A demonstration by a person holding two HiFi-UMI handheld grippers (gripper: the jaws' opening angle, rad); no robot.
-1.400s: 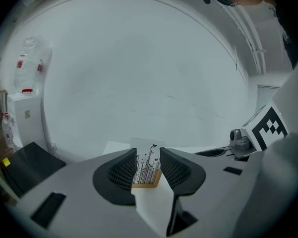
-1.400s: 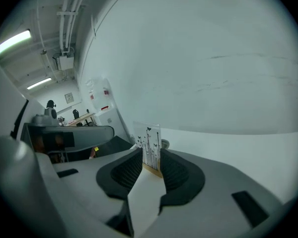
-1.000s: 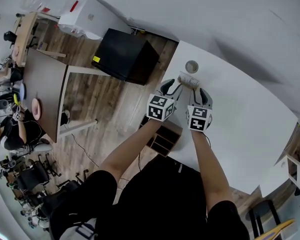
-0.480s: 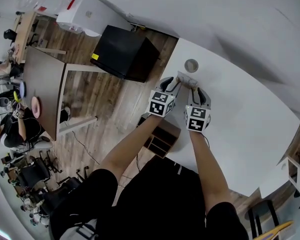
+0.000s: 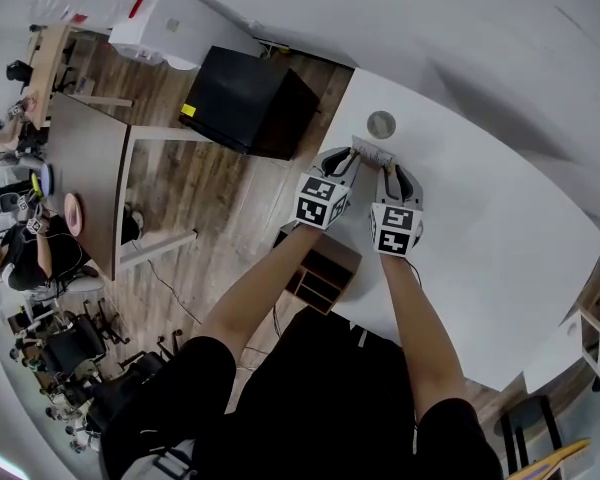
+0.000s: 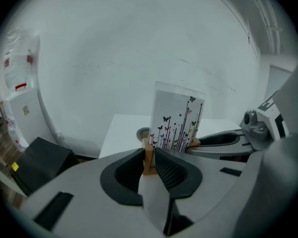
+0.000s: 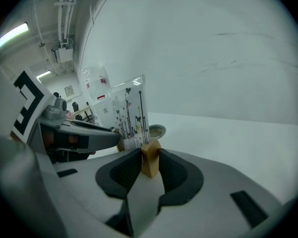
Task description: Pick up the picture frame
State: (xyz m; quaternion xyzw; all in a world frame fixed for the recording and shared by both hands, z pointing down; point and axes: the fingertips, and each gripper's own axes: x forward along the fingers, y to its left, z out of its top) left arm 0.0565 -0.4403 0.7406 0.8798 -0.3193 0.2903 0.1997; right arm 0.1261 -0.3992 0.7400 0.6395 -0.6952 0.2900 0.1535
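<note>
- Clear plastic picture frame (image 5: 372, 152) with black stems and tiny butterflies printed on it, standing upright near the corner of the white table (image 5: 480, 228).
- Held from both ends, one gripper at each side.
- Pinched by the left gripper (image 5: 348, 158) on the light wooden foot (image 6: 148, 158) at the frame's left end. Jaws just now closing in, with the foot pressed between the dark pads.
- Pinched the same way by the right gripper (image 5: 390, 171) on the other wooden foot (image 7: 149, 158) at the right end, pads tight against both its sides.
- Clear sheet rising straight up just past both sets of jaws, right between the two grippers.
- Hard to tell whether the feet rest on the table or hang just above it.
- Small round dish (image 5: 381, 124) just behind the frame, close by but not touching.
- Big black box (image 5: 245, 108) down on the wooden floor (image 5: 230, 218) beside the table, well away from the frame.
</note>
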